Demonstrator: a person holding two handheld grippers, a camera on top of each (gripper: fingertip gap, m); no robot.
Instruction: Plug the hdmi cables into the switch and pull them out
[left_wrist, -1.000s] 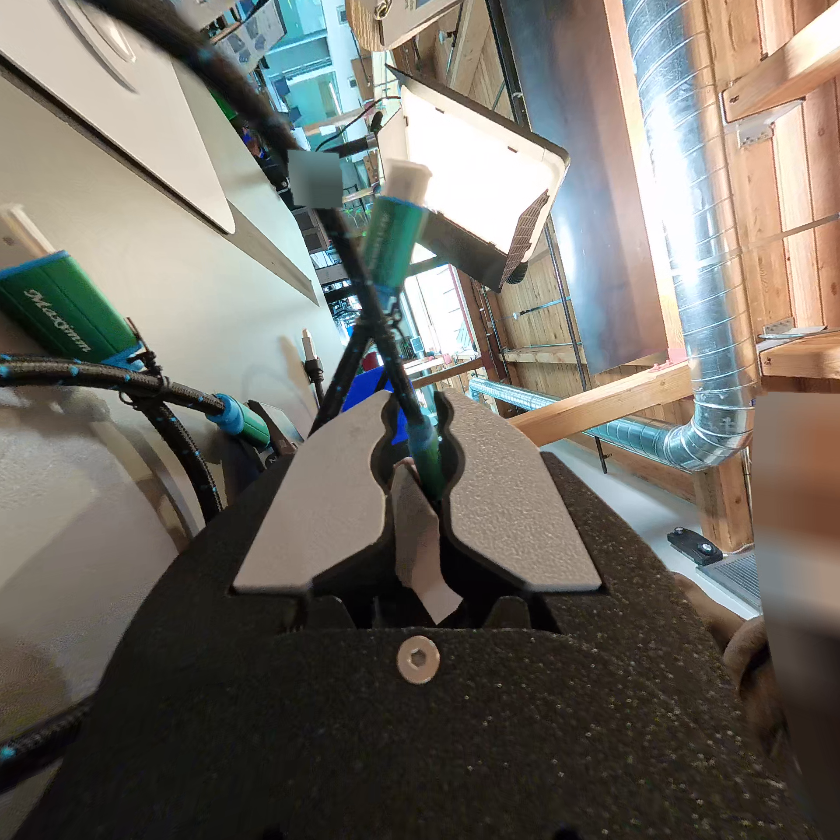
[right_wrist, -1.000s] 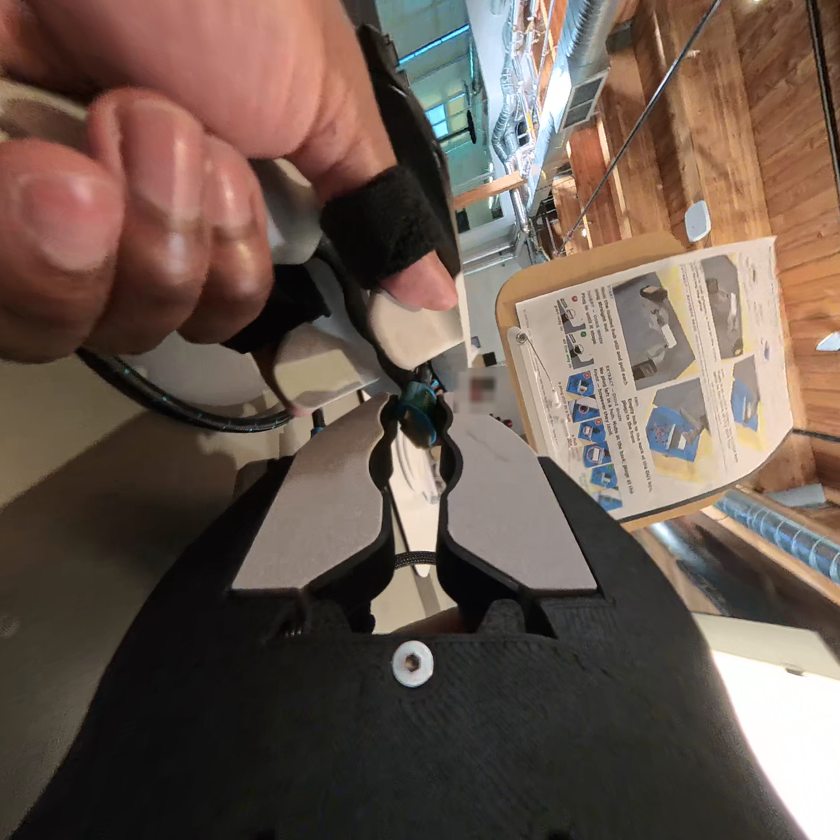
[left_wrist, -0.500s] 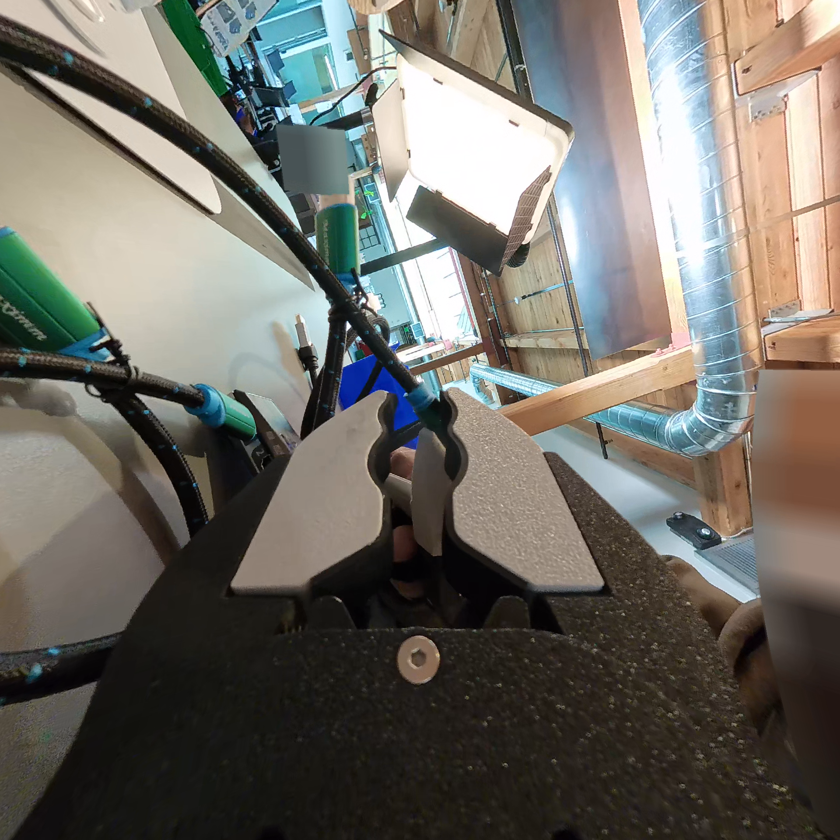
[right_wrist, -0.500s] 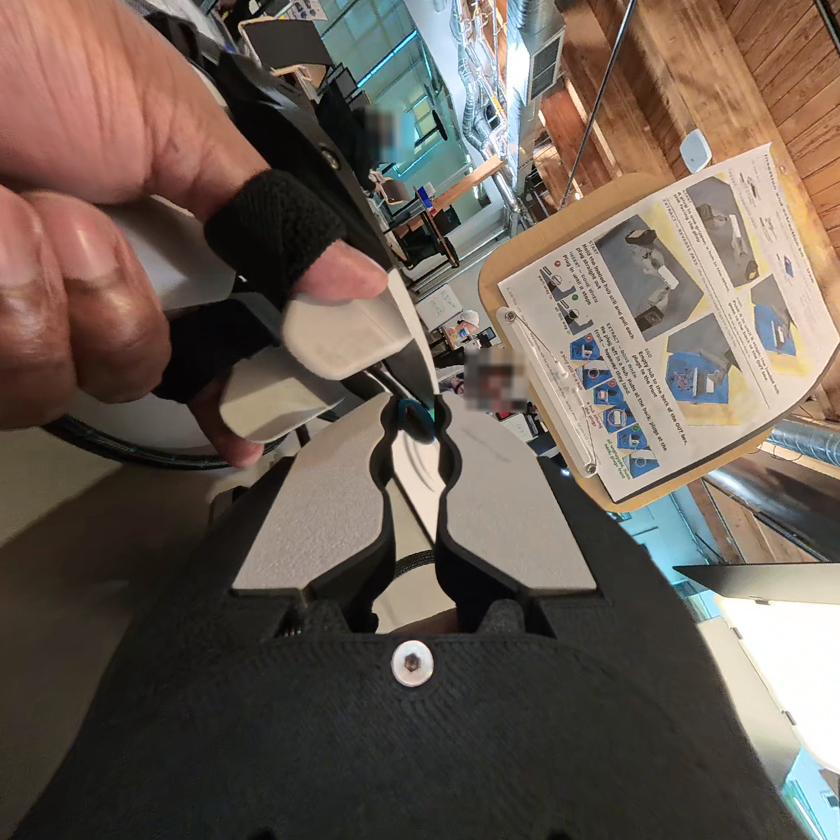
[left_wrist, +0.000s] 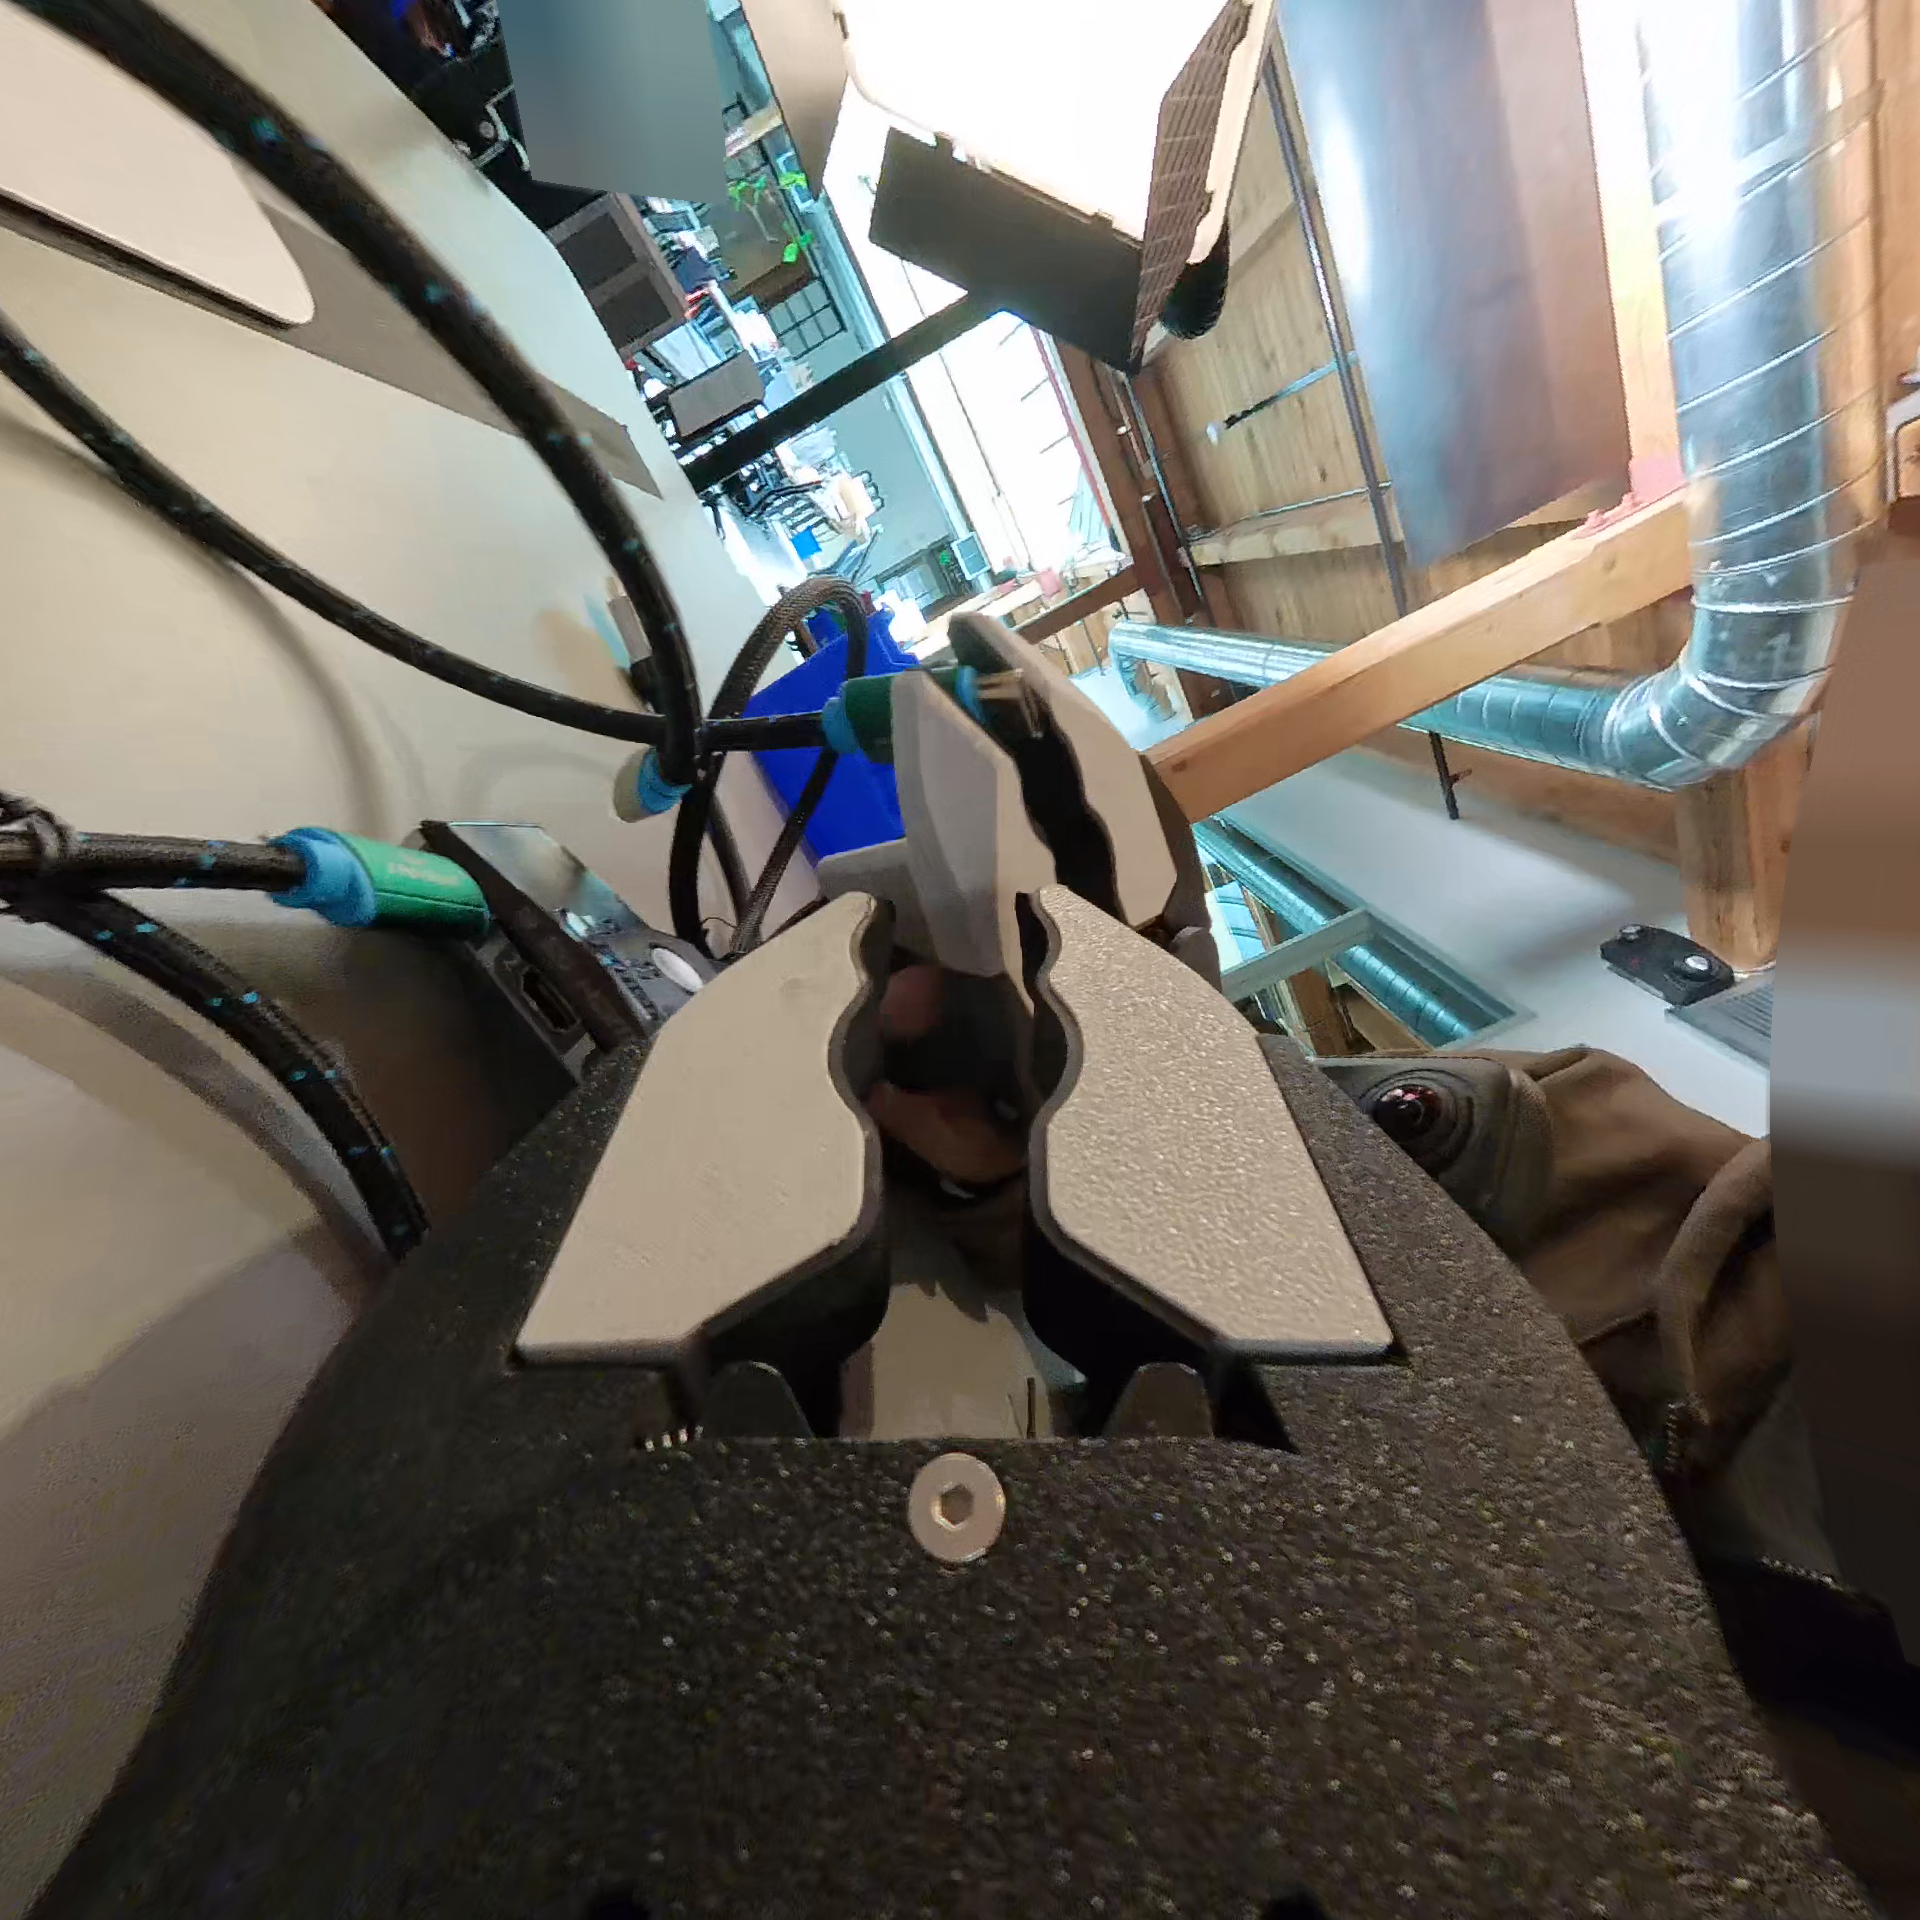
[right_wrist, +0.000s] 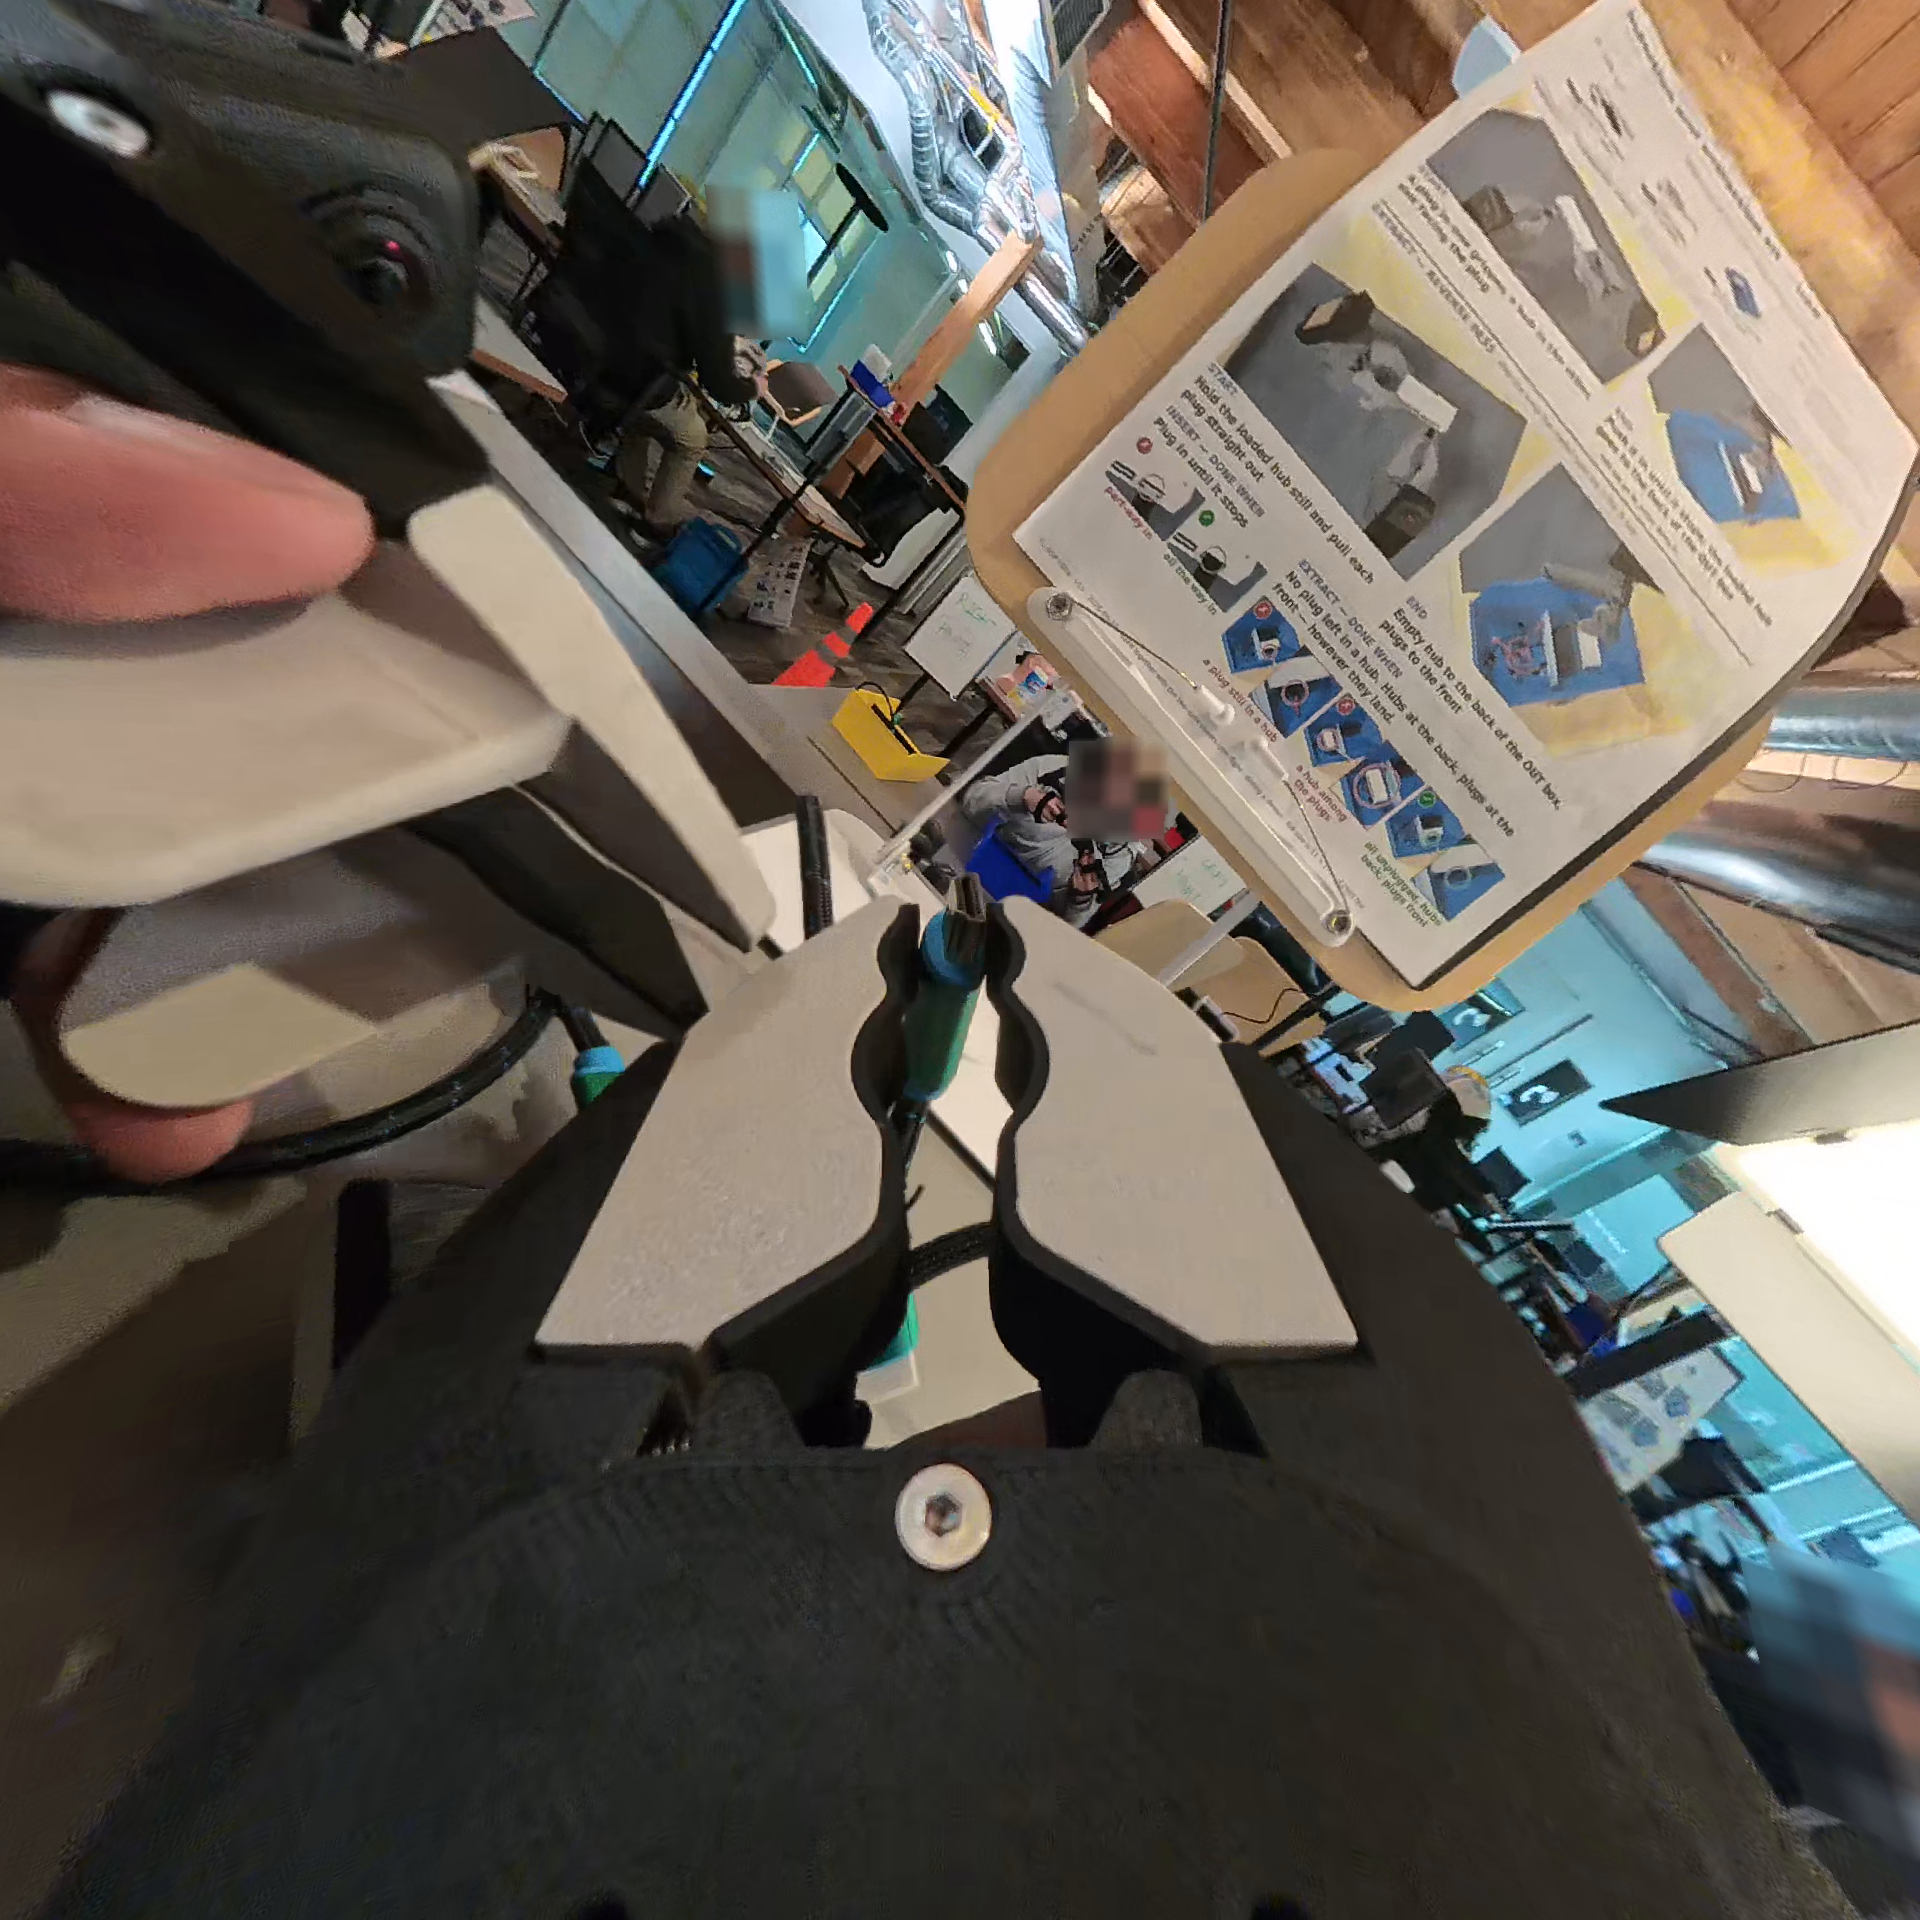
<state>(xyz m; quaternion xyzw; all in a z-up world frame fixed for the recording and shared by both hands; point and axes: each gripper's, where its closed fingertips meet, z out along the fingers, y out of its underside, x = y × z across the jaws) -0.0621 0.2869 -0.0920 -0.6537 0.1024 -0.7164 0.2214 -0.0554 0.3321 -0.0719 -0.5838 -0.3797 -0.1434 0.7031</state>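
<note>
My right gripper (right_wrist: 951, 925) is shut on a green plug (right_wrist: 940, 1023) with a blue collar. Its metal connector (right_wrist: 966, 904) sticks out past the fingertips. In the left wrist view the same plug (left_wrist: 868, 717) sits in the right gripper (left_wrist: 961, 675), just beyond my left gripper (left_wrist: 956, 920). My left gripper is open and holds nothing; one right finger (left_wrist: 951, 821) shows through its gap. A dark hub (left_wrist: 540, 935) lies to the left with another green plug (left_wrist: 416, 888) in it. Black braided cables (left_wrist: 447, 644) loop around it.
A blue bin (left_wrist: 821, 748) stands behind the cables on the pale table (left_wrist: 208, 623). A lit light panel (left_wrist: 1039, 62) hangs above. A clipboard with a printed sheet (right_wrist: 1455, 540) stands ahead of the right gripper. A hand (right_wrist: 156, 499) holds the left gripper close at the left. One gripper's finger ends stand about 5 cm off the other's. The dark hub (left_wrist: 540, 935) is about 7 cm from my left fingertips.
My left jaws have opened and let go of the green plug. The right gripper stays shut on it and has drawn it away from the left fingertips.
</note>
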